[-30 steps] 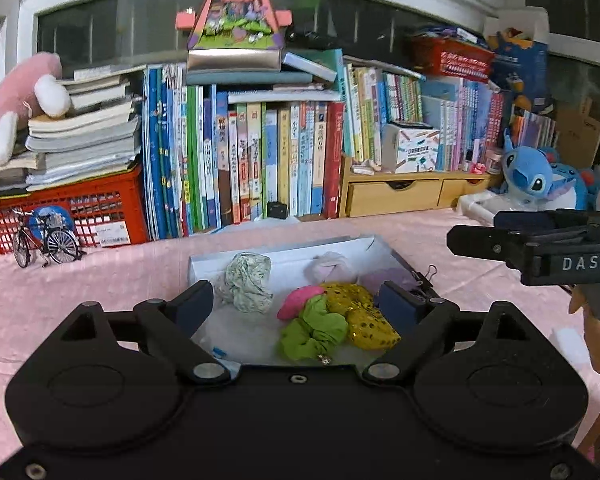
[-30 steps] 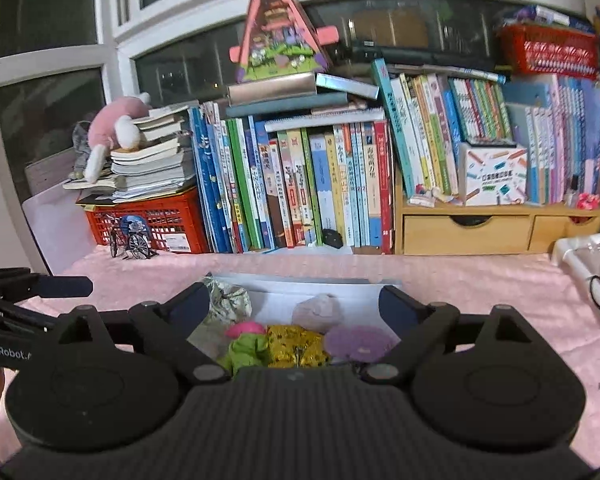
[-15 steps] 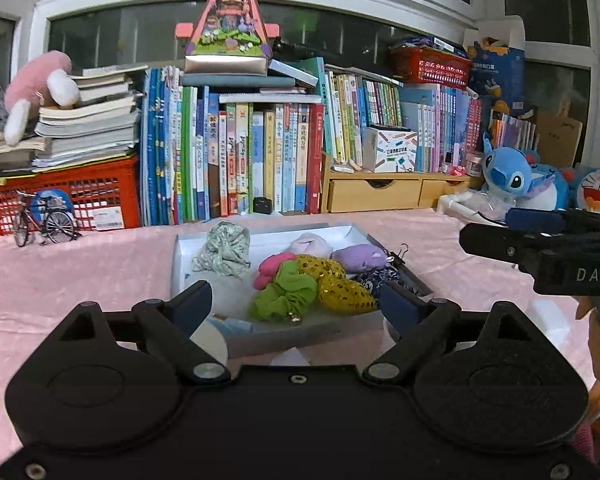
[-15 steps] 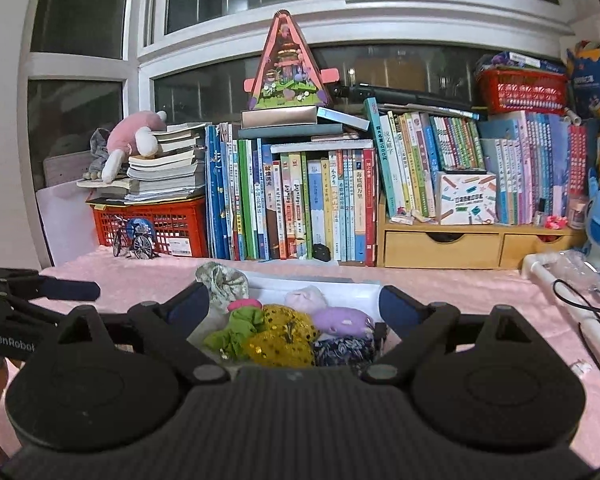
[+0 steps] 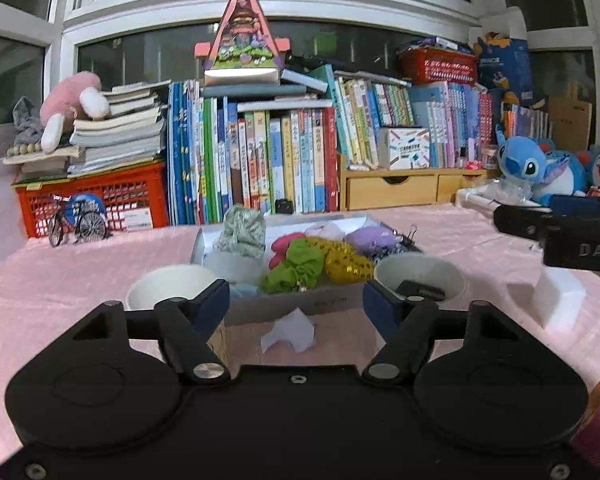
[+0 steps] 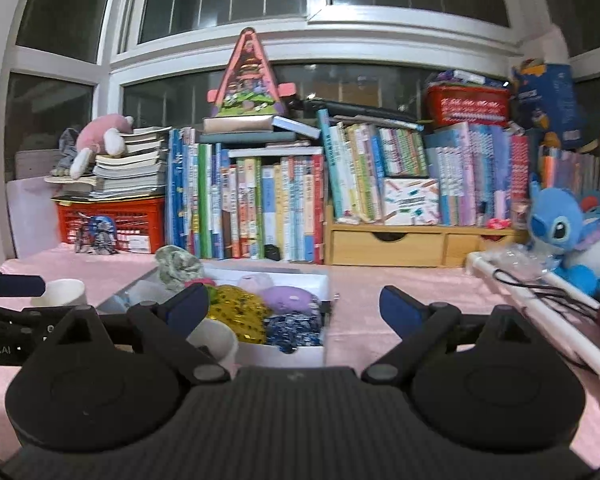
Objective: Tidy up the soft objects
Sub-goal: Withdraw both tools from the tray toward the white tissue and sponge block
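A shallow white box [image 5: 324,302] on the pink cloth holds several scrunchies: green [image 5: 296,266], yellow sequined [image 5: 346,264], pink [image 5: 284,244], purple [image 5: 370,238] and pale floral [image 5: 242,232]. Two white paper cups stand at its near corners, one on the left [image 5: 168,290] and one on the right [image 5: 420,280] with a dark item inside. My left gripper [image 5: 296,306] hovers short of the box, its jaws closing with nothing between the pads. My right gripper [image 6: 294,308] is open and empty, with the box [image 6: 284,354] and a cup [image 6: 216,340] just ahead.
A crumpled white paper [image 5: 290,330] lies before the box. Behind stand a row of books [image 5: 260,160], a red crate [image 5: 100,200], a toy bicycle [image 5: 76,224] and wooden drawers [image 5: 392,192]. A blue plush [image 6: 568,236] and a white rack [image 6: 540,312] sit on the right.
Both grippers have drawn back from the box and sunk lower, so the two cups and the paper scrap now show. The left jaws have narrowed.
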The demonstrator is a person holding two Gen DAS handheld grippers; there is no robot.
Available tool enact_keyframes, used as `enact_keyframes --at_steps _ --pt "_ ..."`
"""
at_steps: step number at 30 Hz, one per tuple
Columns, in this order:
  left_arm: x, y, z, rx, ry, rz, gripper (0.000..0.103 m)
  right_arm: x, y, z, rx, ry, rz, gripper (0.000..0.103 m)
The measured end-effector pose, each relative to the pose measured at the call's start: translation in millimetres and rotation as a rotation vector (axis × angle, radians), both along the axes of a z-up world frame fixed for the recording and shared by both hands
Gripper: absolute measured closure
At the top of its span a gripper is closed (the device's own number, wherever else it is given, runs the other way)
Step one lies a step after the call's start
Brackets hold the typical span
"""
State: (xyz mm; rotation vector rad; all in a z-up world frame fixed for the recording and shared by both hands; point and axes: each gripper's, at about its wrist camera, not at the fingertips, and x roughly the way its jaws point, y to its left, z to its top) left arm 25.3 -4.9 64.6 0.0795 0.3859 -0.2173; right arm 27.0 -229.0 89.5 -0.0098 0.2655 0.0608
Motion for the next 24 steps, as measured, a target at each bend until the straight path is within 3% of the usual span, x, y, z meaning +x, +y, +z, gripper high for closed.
enact_keyframes --at_steps 2,4,7,11,16,24 --pt "2 -3 -8 0.005 0.023 0.005 0.040 -6 -1 -4 -0.015 -0.013 -0.021 0.006" --pt "6 -7 -18 0.024 0.044 0.016 0.053 -11 -3 -9 -0.027 -0.018 -0.043 0.006" --pt "9 -12 -33 0.043 0.054 0.036 0.059 -16 -8 -17 -0.038 -0.016 -0.085 0.006" --pt "21 -16 -47 0.022 0.077 0.089 0.063 -21 -15 -30 -0.046 -0.004 -0.158 0.006" --pt "41 -16 -58 -0.047 0.131 0.140 0.077 -25 -26 -48 -0.056 0.027 -0.251 0.006" --pt "60 -14 -63 -0.104 0.136 0.207 0.077 -29 -45 -62 -0.067 0.047 -0.365 0.006"
